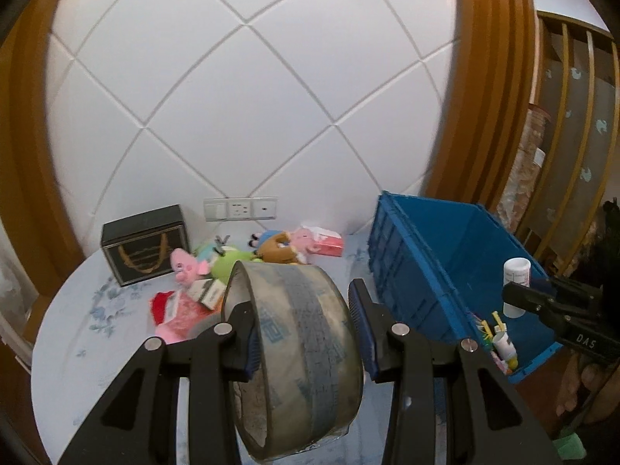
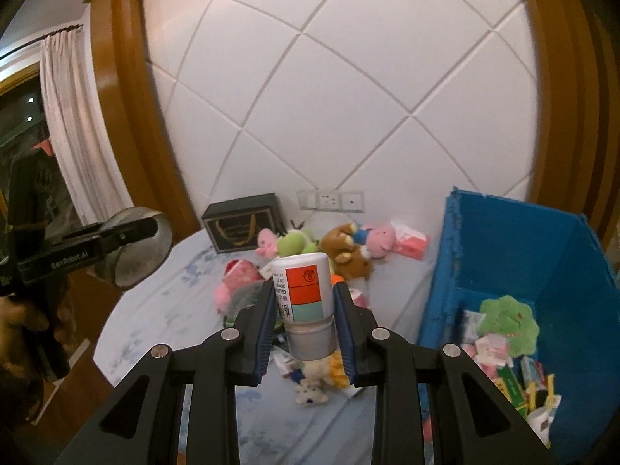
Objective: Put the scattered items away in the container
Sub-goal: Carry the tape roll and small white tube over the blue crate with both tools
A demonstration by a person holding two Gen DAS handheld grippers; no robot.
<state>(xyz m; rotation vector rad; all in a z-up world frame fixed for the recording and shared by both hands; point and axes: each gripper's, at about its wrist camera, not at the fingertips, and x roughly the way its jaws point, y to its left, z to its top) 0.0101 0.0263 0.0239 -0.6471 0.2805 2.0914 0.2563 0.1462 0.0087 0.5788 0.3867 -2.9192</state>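
Left wrist view: left gripper (image 1: pixel 306 333) clamped around tape roll (image 1: pixel 294 352) above floral bedsheet (image 1: pixel 97 333); blue crate (image 1: pixel 457 271) at 3 o'clock; quilted white headboard (image 1: pixel 248 89) at 12.

Right wrist view: right gripper (image 2: pixel 306 325) gripping inverted pill bottle (image 2: pixel 304 302); plush toys (image 2: pixel 333 248) scattered at 12 o'clock; crate at 4.

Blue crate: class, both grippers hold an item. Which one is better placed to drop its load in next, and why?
Right, probably. In the left wrist view, the right gripper with its white bottle already hangs over the blue crate. The left gripper, shut on the tape roll, is over the table beside it.
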